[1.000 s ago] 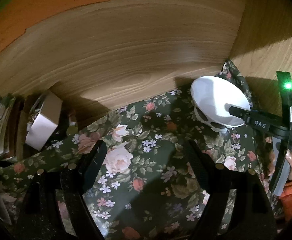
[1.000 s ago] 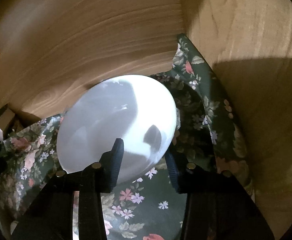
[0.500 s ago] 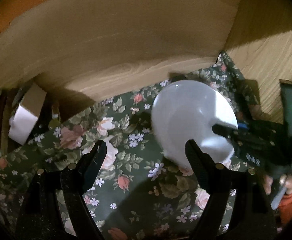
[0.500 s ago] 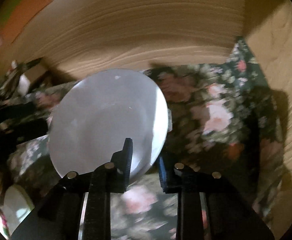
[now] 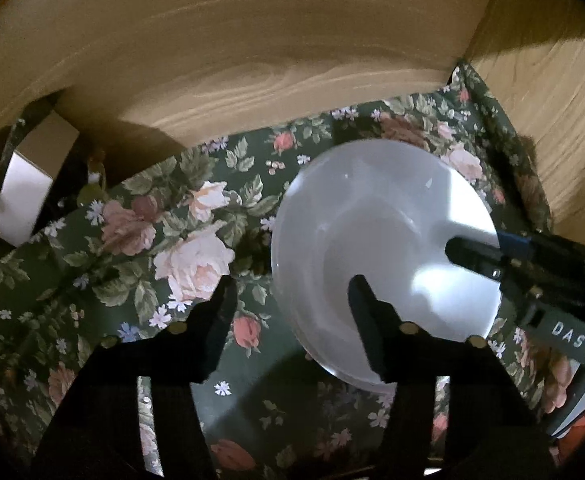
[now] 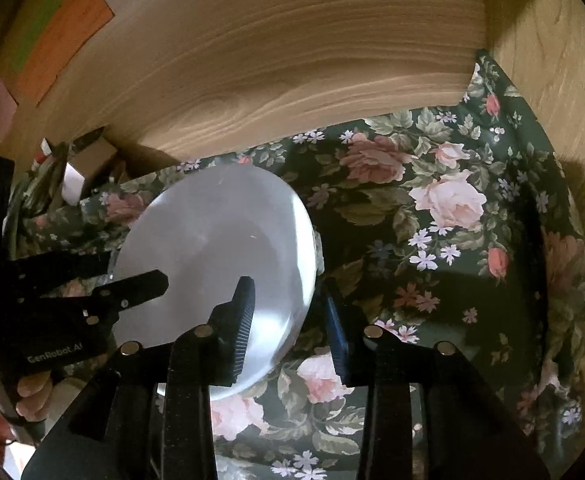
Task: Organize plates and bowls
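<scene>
Wooden walls (image 5: 252, 60): a tan wood-grain back panel and a right side panel close in the shelf; they meet at the far right corner.
Floral cloth (image 6: 432, 208): dark green rose-print fabric covers the shelf floor; the right half lies bare.
White bowl (image 5: 372, 240): round glossy ceramic, empty, now near the middle of the cloth; a second ago it stood by the right corner.
Cardboard box (image 5: 32, 184): small, pale, at the far left by the back panel.
Left gripper (image 5: 292, 308): closing, one finger inside the bowl, the rim between the jaws; contact unclear.
Right gripper (image 6: 288, 312): opening, jaws straddling the bowl's rim; grip unclear.
</scene>
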The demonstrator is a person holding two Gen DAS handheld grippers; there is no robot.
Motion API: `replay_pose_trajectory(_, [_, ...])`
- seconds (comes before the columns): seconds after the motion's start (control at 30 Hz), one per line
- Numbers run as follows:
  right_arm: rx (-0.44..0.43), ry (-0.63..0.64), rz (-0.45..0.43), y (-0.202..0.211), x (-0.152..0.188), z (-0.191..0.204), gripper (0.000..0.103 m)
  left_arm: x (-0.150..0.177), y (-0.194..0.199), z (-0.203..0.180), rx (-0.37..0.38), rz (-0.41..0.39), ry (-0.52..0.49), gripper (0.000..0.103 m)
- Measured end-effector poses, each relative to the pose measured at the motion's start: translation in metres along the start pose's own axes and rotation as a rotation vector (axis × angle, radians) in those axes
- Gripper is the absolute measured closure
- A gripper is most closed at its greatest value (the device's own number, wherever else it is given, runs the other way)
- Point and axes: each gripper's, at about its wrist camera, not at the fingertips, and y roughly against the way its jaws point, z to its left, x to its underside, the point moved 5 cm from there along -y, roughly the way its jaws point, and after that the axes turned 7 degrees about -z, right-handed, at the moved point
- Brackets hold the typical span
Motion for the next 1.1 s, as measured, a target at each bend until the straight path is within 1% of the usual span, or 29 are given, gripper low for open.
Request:
replay_pose_trajectory(0.1, [0.013,0.008,0.002,-0.007,0.000,0.003,0.072,0.003,-0.004,0.000,0.011,0.021,0.000,0.060])
replay_pose_trajectory(0.2, [0.028,0.023,-0.009,-0.014,-0.002,0.009,0.074,0.006,-0.007,-0.001,0.020,0.029,-0.010,0.062])
replay_pose_trajectory(0.23, [0.025,0.031,-0.007,-0.014,-0.002,0.011,0.077,0.007,-0.007,-0.002,0.017,0.028,-0.017,0.063])
replay_pose_trajectory(0.27, [0.019,0.033,-0.004,-0.014,-0.003,0.011,0.080,0.007,-0.007,-0.002,0.013,0.026,-0.025,0.067])
replay_pose_trajectory(0.4, [0.031,0.060,-0.009,-0.015,-0.002,0.013,0.083,0.006,-0.010,-0.005,0.028,0.028,-0.030,0.079])
replay_pose_trajectory(0.47, [0.027,0.049,-0.012,-0.014,-0.001,0.012,0.085,0.006,-0.010,-0.007,0.030,0.032,-0.030,0.084])
replay_pose_trajectory(0.57, [0.021,0.050,-0.016,-0.010,0.000,0.013,0.085,0.007,-0.010,-0.007,0.012,0.032,-0.039,0.084])
replay_pose_trajectory(0.73, [0.015,0.056,-0.031,0.000,0.002,0.019,0.085,0.009,-0.003,-0.007,0.003,0.030,-0.033,0.085])
replay_pose_trajectory(0.87, [0.007,0.067,-0.058,0.013,0.000,0.029,0.085,0.011,0.013,-0.004,0.001,0.005,-0.028,0.085])
replay_pose_trajectory(1.1, [-0.002,0.111,-0.116,0.044,-0.005,0.051,0.085,0.012,0.052,0.002,-0.006,-0.063,-0.008,0.085])
